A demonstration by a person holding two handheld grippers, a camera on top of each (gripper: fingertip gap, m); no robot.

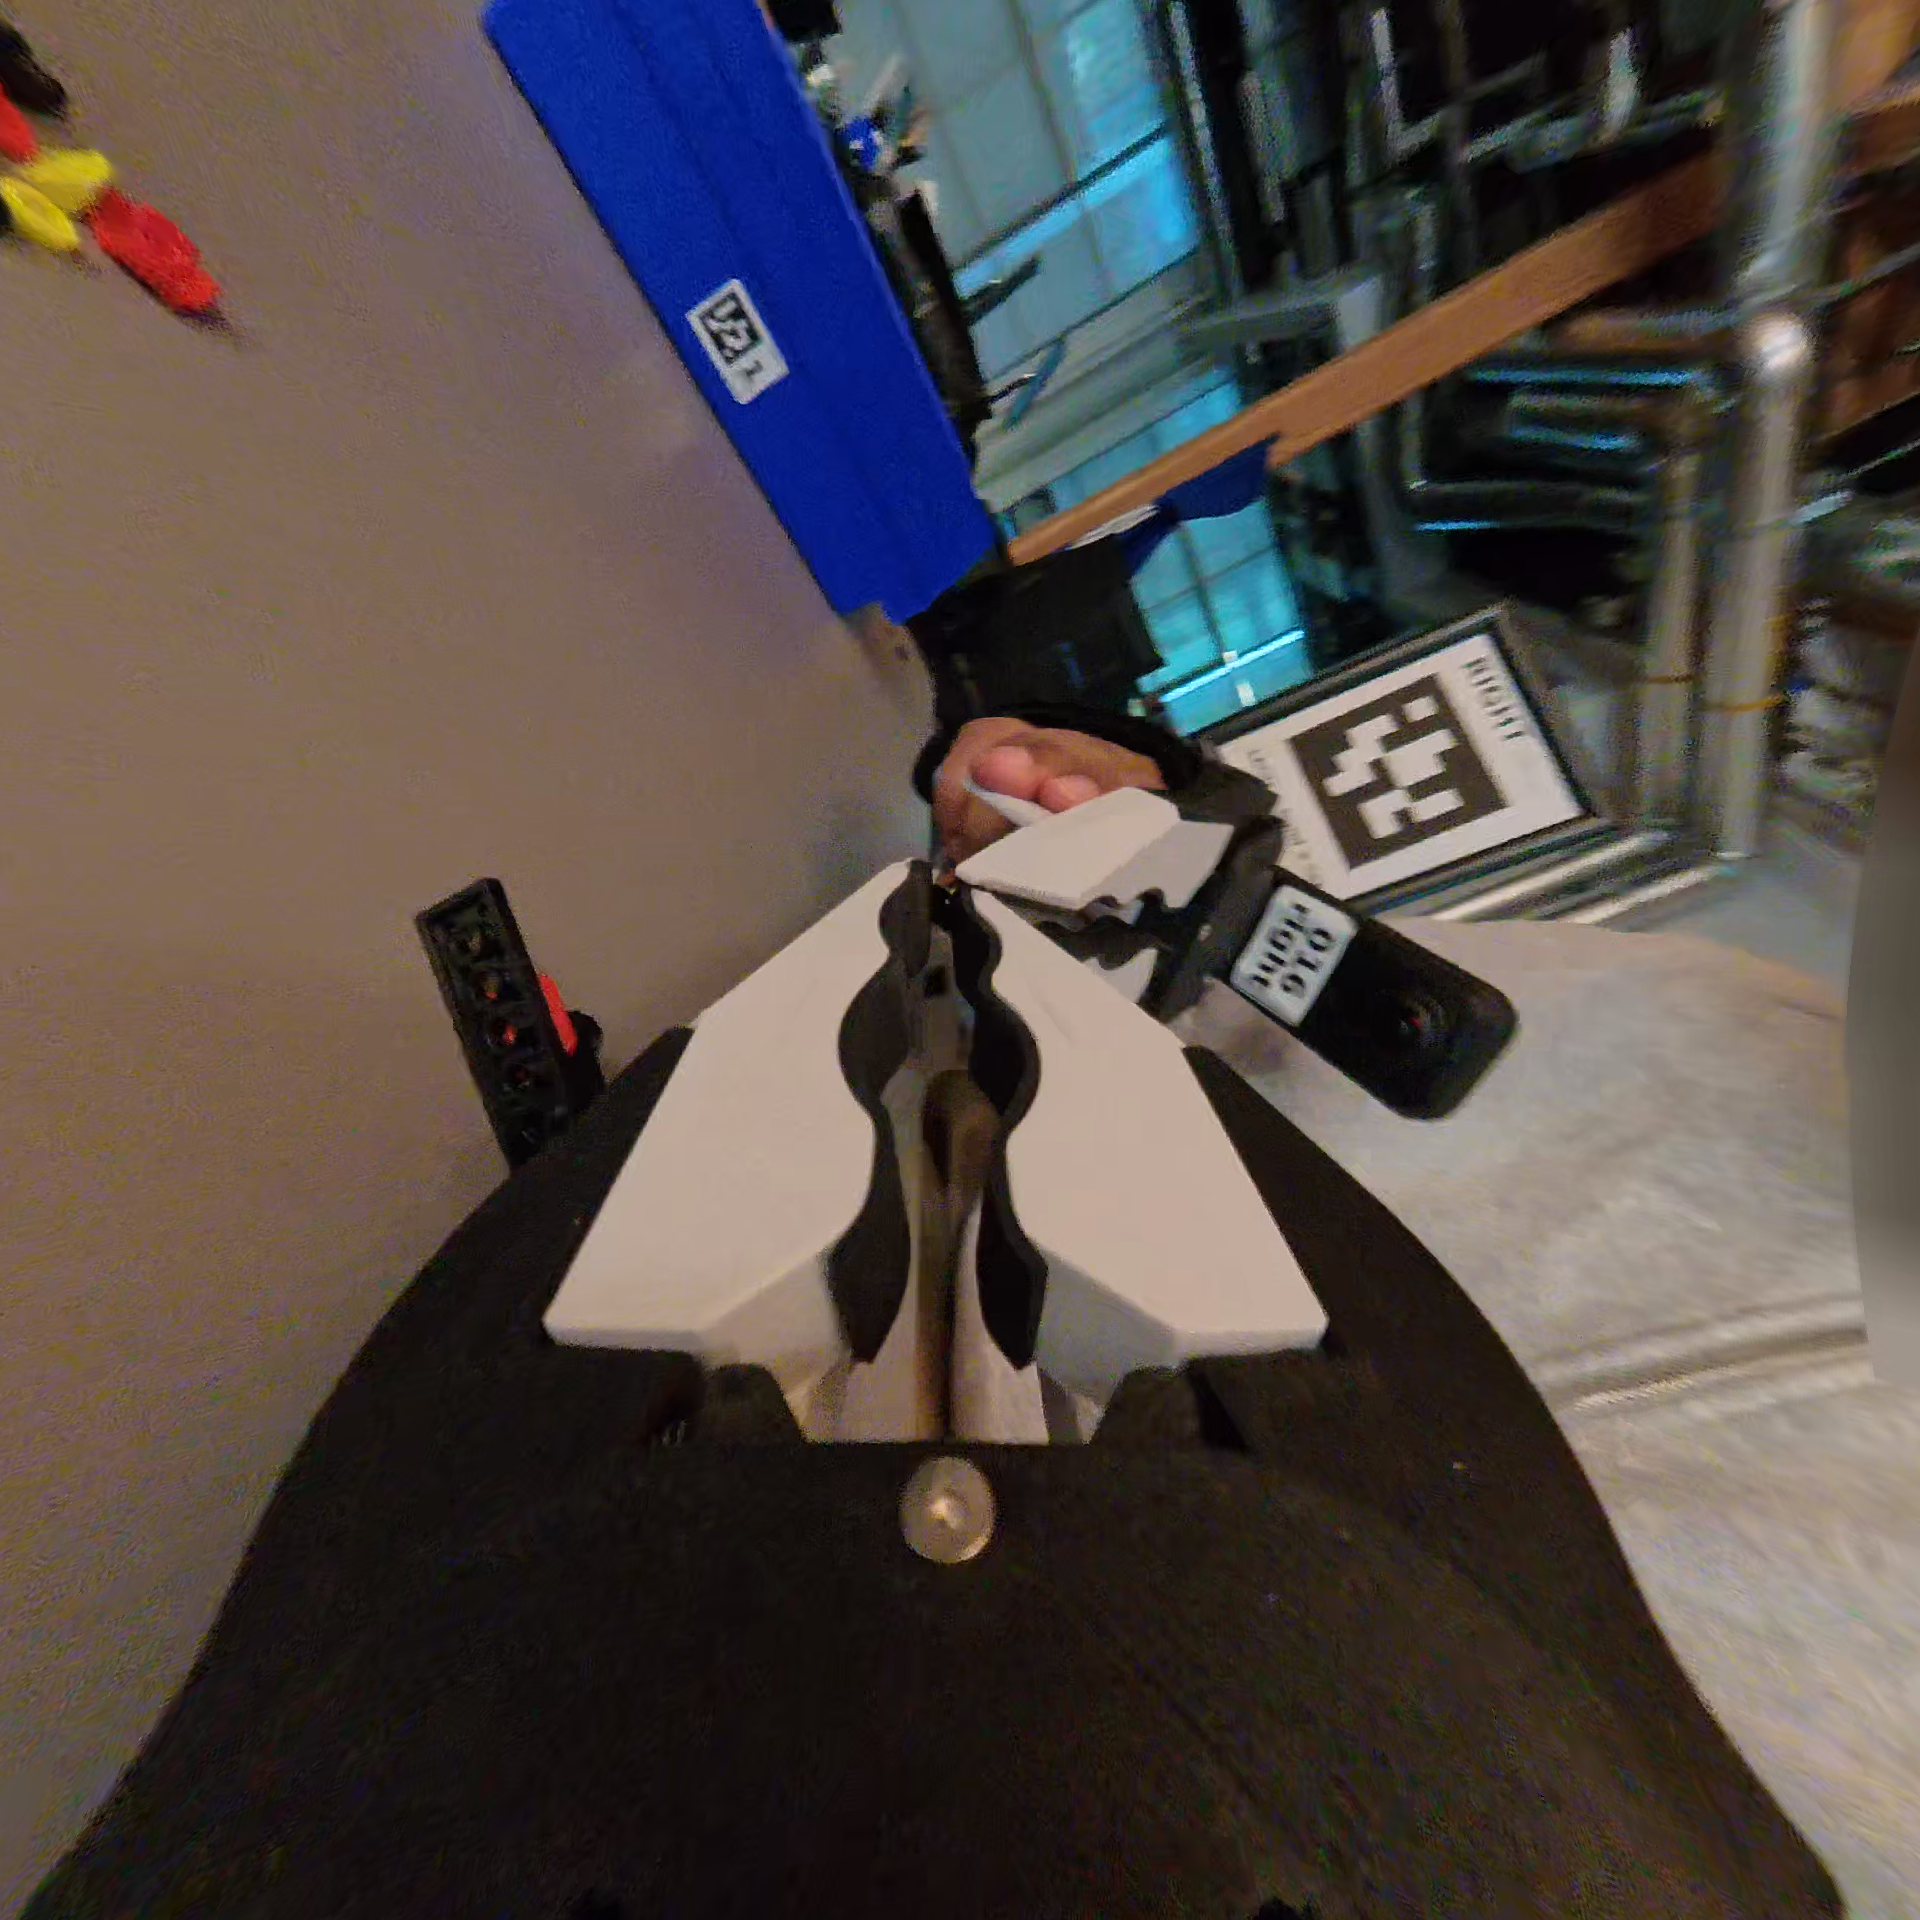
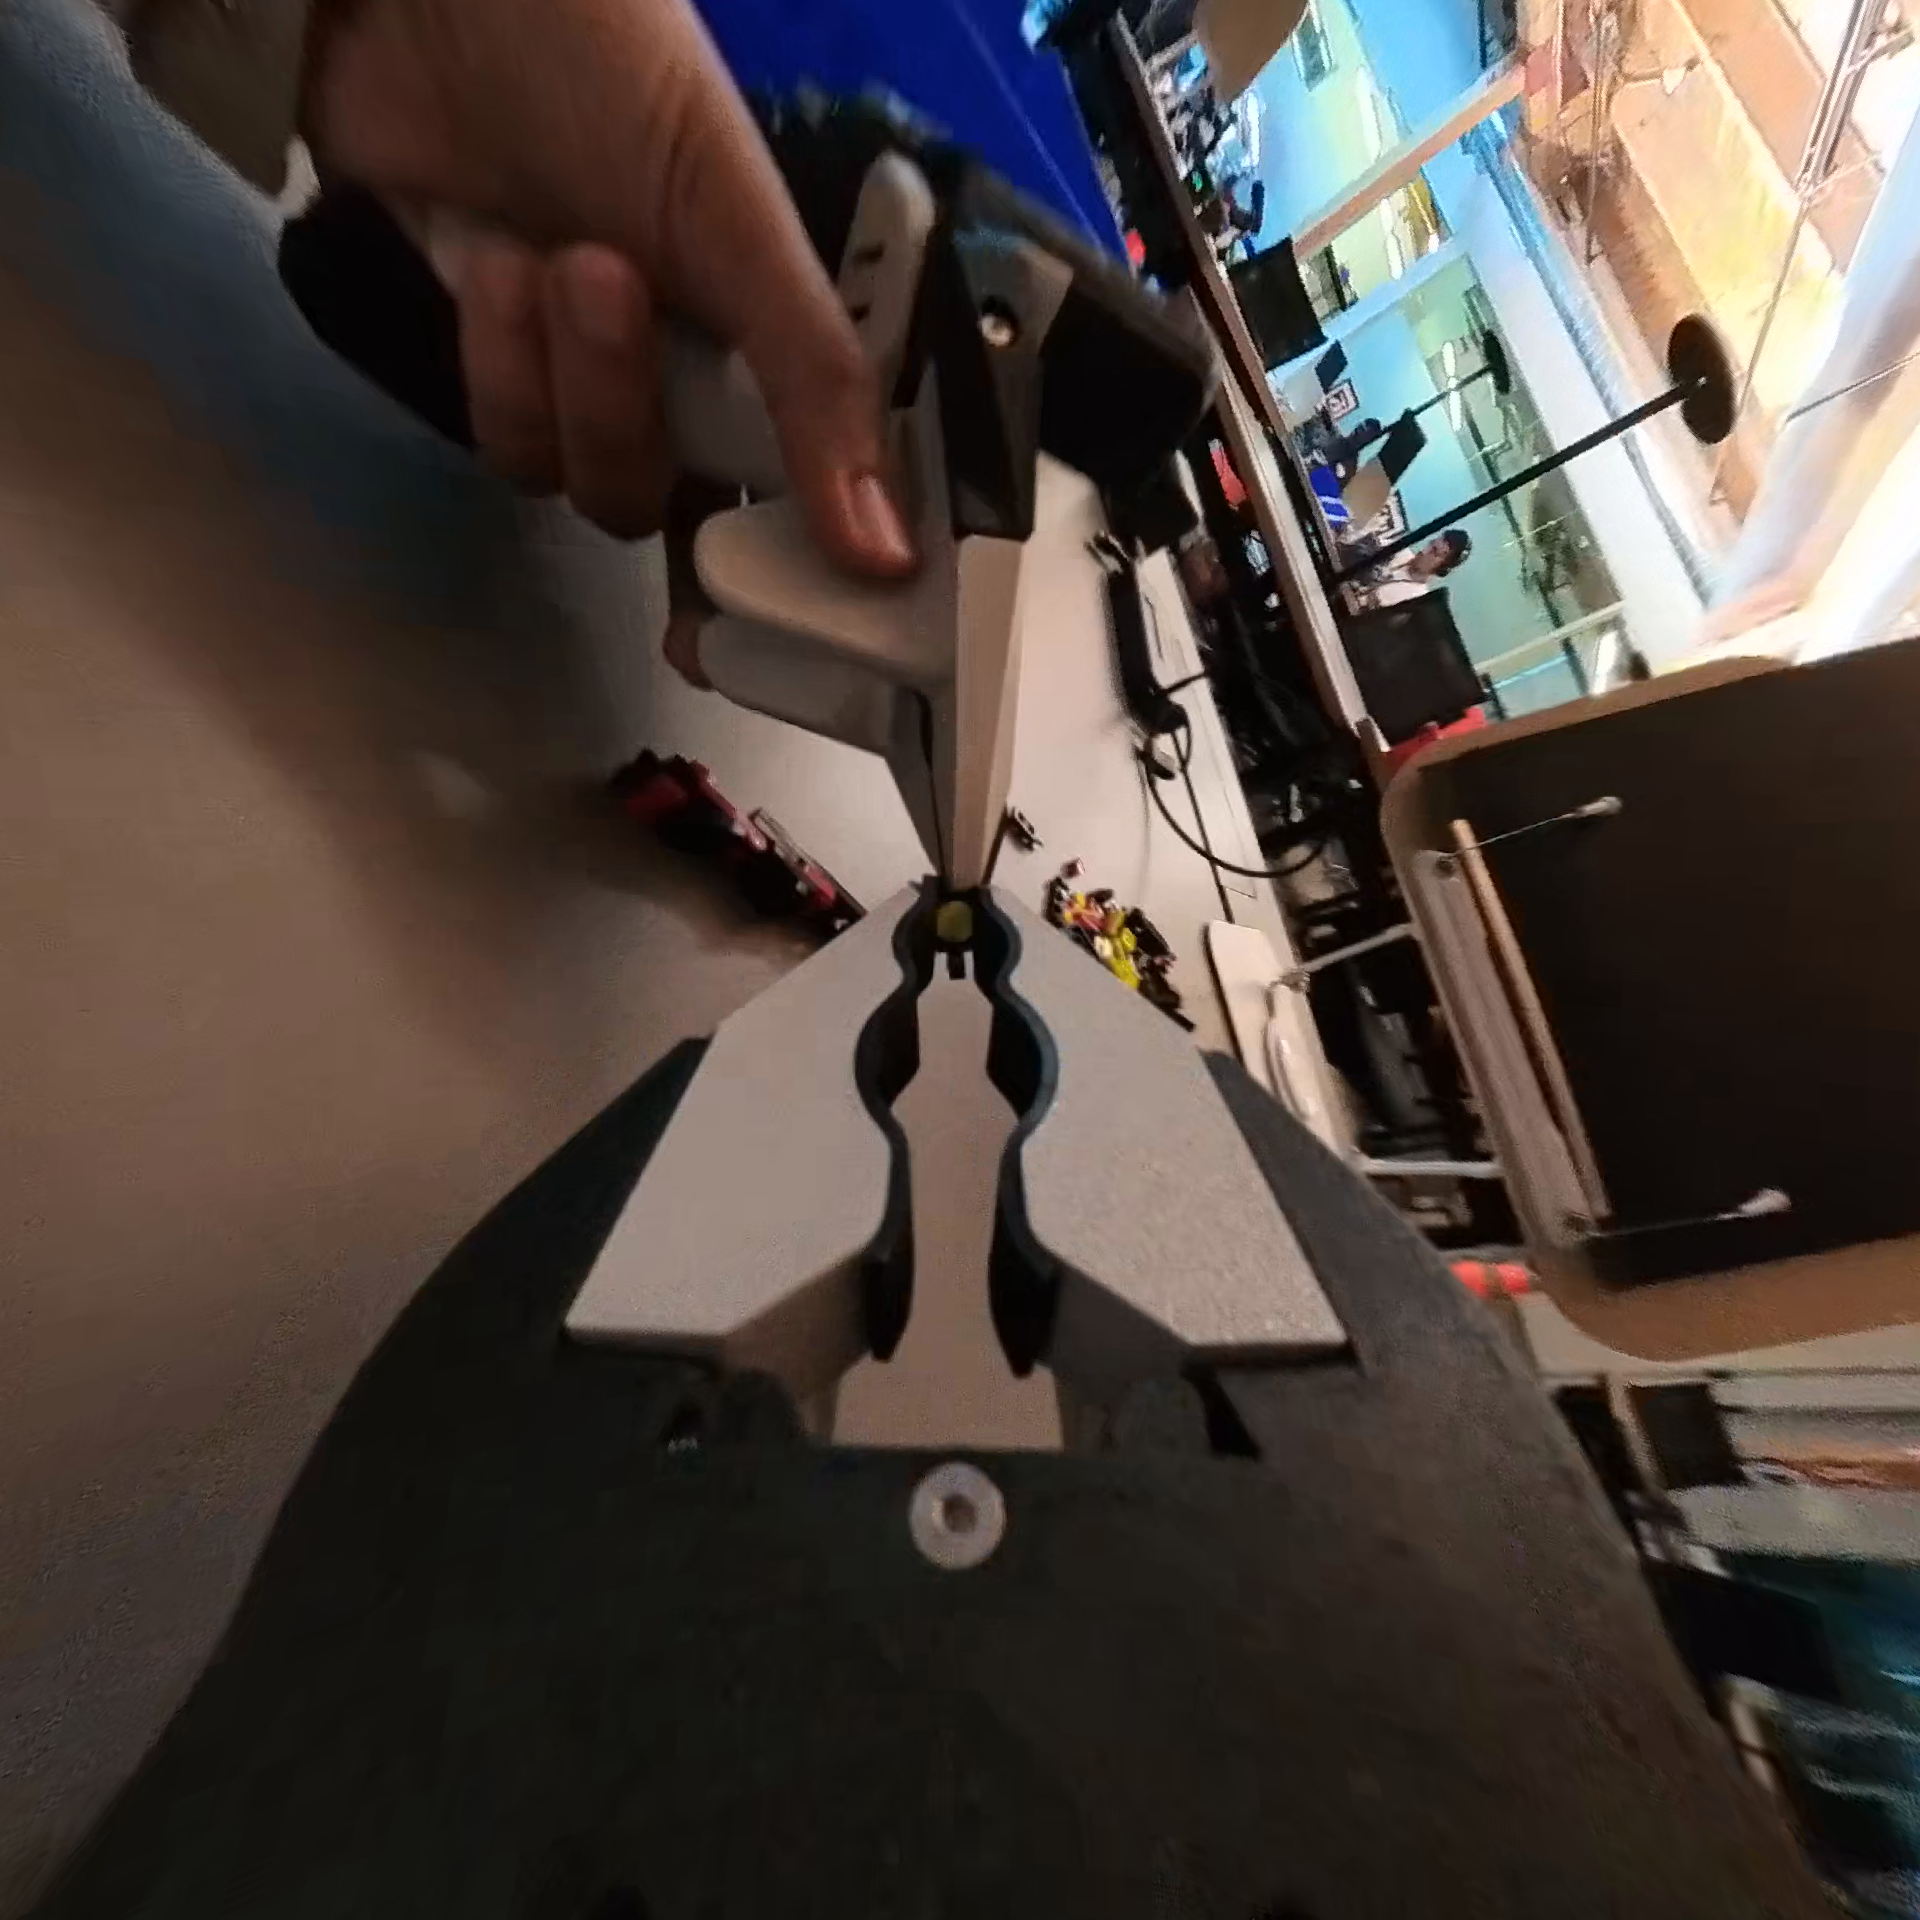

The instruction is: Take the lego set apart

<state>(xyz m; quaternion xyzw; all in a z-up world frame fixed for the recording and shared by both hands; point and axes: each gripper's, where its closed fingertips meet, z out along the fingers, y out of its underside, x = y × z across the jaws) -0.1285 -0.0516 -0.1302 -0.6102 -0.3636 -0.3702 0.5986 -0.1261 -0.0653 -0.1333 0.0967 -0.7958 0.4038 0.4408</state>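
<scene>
My left gripper (image 1: pixel 928 896) and my right gripper (image 2: pixel 951 906) meet tip to tip above the table, both shut on one small lego piece. In the right wrist view it shows as a yellow knob (image 2: pixel 952 921) with a black stub under it, pinched at my right fingertips. The left gripper (image 2: pixel 951 871) comes down onto it from above, held by a hand (image 2: pixel 623 260). In the left wrist view the right gripper (image 1: pixel 961 871) comes in from the right, and only a dark bit (image 1: pixel 935 979) shows between my left pads.
A black holed beam with red pins (image 1: pixel 499 1023) stands on the grey table (image 1: pixel 312 623) to the left. Loose yellow and red pieces (image 1: pixel 62 197) lie far left. A red-and-black assembly (image 2: pixel 727 831) and several small parts (image 2: pixel 1117 940) lie ahead. A blue panel (image 1: pixel 748 312) and a marker board (image 1: pixel 1403 769) stand behind. My two grippers' fingertips are within a few centimetres of each other. The blue panel (image 1: pixel 748 312) is about 40 cm from both grippers' fingertips.
</scene>
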